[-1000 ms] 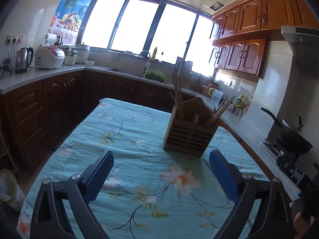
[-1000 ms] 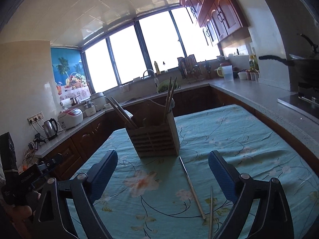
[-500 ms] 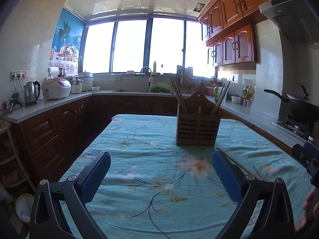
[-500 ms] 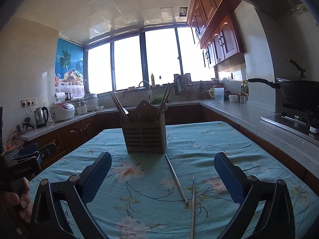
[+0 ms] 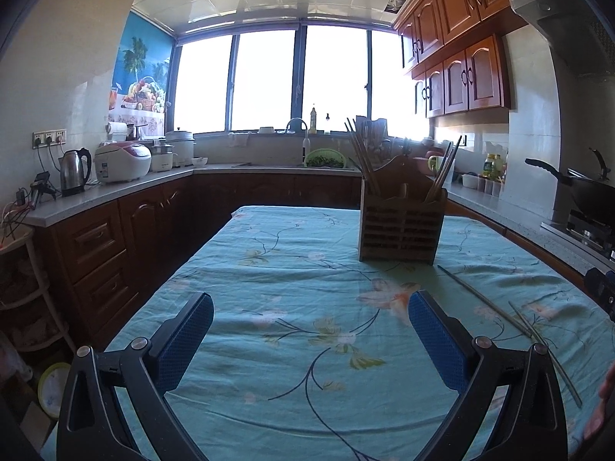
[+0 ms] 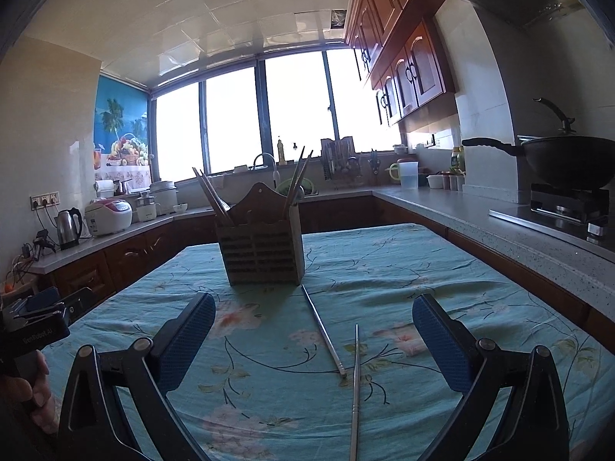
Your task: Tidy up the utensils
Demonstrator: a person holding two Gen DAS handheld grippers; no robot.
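Right gripper [image 6: 313,340]: jaws spread wide, nothing between the blue pads [image 6: 438,345]; it hovers low over the tablecloth, aimed along the table toward the holder.
Left gripper [image 5: 311,340]: jaws likewise spread wide and empty; it hovers over the near-left part of the table, with no utensil between its fingers.
Loose chopsticks: two metal chopsticks [image 6: 324,332] lie flat on the tablecloth [image 6: 384,261], between the right gripper's fingers in its view. The farther one runs from just beside the holder's base toward the near edge; the nearer one [image 6: 355,388] lies almost lengthwise. Their near ends come close together; whether they touch cannot be told.
Utensil holder [image 6: 263,253]: wooden, slatted, upright toward the far middle of the table, with chopsticks [image 6: 213,196] leaning out of its left and right compartments.
Step in hand: approach for pickup; neither loose chopstick is grasped yet.
Next move: judged from this layout, the right gripper lowers over one chopstick, closes across its thin shaft, lifts it and drops it upright into a holder compartment.
Caution: the shaft is thin and flat on soft cloth; the pads may pinch fabric.
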